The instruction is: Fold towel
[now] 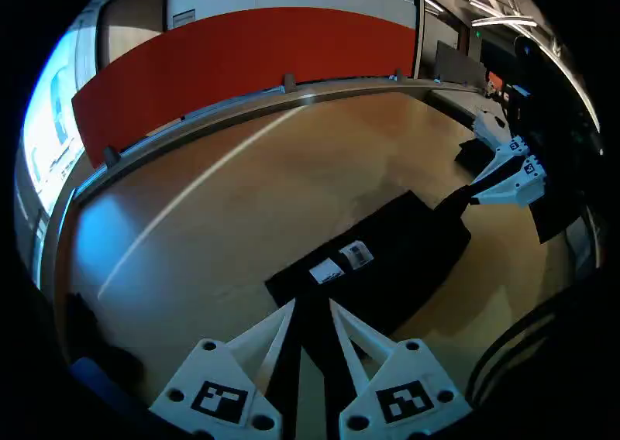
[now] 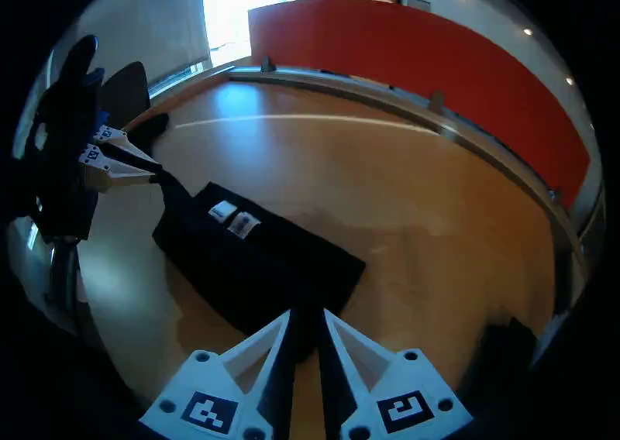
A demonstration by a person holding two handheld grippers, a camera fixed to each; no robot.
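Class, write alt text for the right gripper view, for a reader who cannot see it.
A black towel lies on a wooden table, its near end pinched by the fingers of the right gripper at the bottom. The left gripper pinches the far corner at left; two white labels sit on the towel, a red partition behind.
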